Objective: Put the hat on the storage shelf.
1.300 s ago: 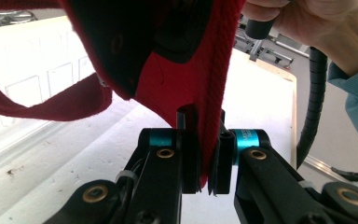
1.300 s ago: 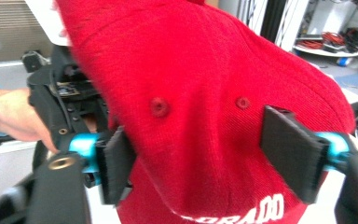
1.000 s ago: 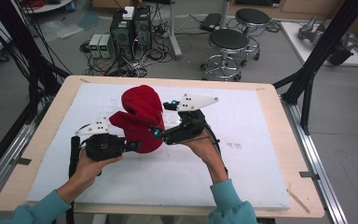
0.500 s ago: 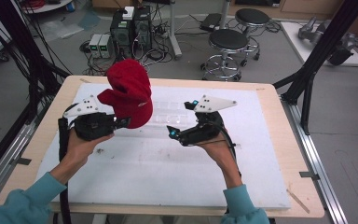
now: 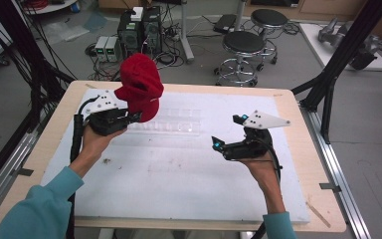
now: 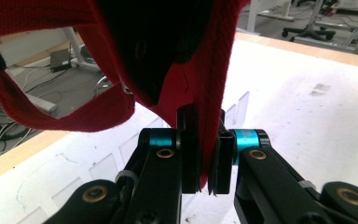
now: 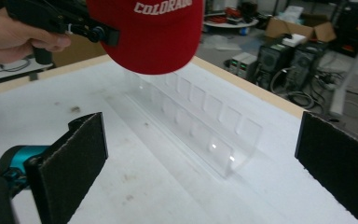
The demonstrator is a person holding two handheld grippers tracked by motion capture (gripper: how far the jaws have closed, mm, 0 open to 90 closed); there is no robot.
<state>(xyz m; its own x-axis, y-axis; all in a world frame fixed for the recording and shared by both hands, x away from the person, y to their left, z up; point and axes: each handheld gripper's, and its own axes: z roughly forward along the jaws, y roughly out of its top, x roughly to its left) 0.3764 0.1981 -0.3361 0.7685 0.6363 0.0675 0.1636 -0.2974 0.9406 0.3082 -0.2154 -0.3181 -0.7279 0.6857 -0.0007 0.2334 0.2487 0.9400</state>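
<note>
White table [image 5: 179, 189]: one red cap [image 5: 140, 85], one clear rack [image 5: 166, 122].

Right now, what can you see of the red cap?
The red cap looks like fabric, with white lettering reading COLORADO on its front. It hangs in the air above the far left part of the table, over a clear plastic rack. The left gripper is shut on its fabric edge; nothing else touches it.

Clear plastic rack [image 5: 165, 121] (low, see-through) lies between bare white mat [image 5: 179, 179].
</note>
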